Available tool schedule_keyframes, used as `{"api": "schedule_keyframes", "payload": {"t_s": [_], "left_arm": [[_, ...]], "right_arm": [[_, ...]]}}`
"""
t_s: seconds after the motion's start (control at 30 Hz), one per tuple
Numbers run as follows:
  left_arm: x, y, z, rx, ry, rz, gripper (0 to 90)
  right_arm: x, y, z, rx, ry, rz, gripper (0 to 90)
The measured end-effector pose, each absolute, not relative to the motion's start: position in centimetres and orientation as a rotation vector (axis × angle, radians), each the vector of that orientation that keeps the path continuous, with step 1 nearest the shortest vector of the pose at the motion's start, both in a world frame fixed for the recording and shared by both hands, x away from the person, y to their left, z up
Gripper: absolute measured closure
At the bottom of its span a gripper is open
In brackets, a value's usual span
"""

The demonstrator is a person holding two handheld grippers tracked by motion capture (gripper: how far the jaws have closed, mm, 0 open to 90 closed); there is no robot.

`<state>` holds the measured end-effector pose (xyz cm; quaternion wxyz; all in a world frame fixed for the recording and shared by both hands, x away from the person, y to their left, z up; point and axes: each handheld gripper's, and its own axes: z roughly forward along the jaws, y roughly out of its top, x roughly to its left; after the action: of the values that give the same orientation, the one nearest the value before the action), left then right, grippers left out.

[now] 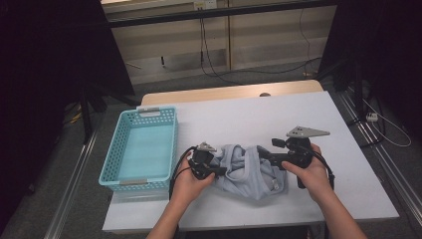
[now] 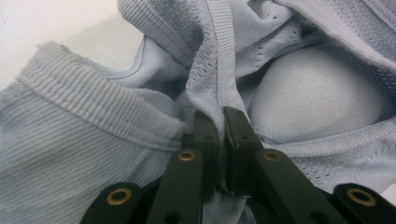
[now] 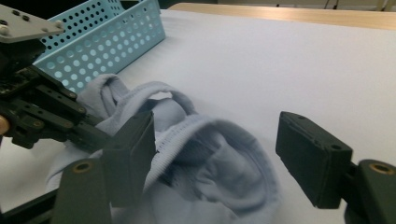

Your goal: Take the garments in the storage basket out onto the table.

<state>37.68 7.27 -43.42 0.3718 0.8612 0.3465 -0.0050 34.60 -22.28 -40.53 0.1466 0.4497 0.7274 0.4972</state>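
My left gripper (image 2: pixel 220 122) pinches the light-blue garment (image 1: pixel 249 169); my right gripper (image 3: pixel 215 154) has its fingers spread around a fold. I judge I'm mid-fold. Next, a fresh grip on the hem.

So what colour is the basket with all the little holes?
The basket is light blue, a turquoise shade, with small round holes in its walls. It shows best in the high view.

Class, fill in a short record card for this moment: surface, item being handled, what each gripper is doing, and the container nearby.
surface: white table
item: pale blue garment, crumpled, lying on the table
left gripper: shut on a fold of the garment
right gripper: jaws apart over the garment's ribbed edge, pads not pressing it
container: light blue basket, to the left of the garment, nothing seen inside
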Motion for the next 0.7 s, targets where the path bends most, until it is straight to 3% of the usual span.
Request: {"api": "schedule_keyframes", "payload": {"t_s": [0.23, 0.3, 0.33, 0.37, 0.4, 0.43, 0.5, 0.7], "left_arm": [[37.6, 7.2, -43.4, 2.206, 0.89, -0.004, 85.1], [37.6, 7.2, -43.4, 2.207, 0.889, -0.003, 85.1], [37.6, 7.2, -43.4, 2.206, 0.889, -0.003, 85.1], [37.6, 7.2, -43.4, 2.206, 0.889, -0.003, 85.1], [37.6, 7.3, -43.4, 2.204, 0.89, -0.005, 85.1], [37.6, 7.3, -43.3, 2.202, 0.891, -0.01, 85.0], [37.6, 7.4, -43.1, 2.185, 0.904, -0.025, 83.1], [37.7, 7.6, -42.6, 2.15, 0.913, -0.071, 77.5]], "right_arm": [[35.5, -20.5, -41.3, 1.291, 2.164, 1.44, 25.1], [35.7, -20.0, -41.8, 1.298, 2.197, 1.43, 31.6], [35.8, -19.7, -42.2, 1.32, 2.243, 1.432, 41.5], [35.8, -19.7, -42.2, 1.32, 2.243, 1.432, 41.5], [35.8, -19.5, -42.4, 1.307, 2.256, 1.419, 47.5], [35.8, -19.3, -42.6, 1.293, 2.267, 1.399, 56.3], [35.6, -19.1, -43.6, 1.26, 2.319, 1.416, 86.9], [34.9, -18.6, -44.3, 1.203, 2.367, 1.415, 88.5]]}}
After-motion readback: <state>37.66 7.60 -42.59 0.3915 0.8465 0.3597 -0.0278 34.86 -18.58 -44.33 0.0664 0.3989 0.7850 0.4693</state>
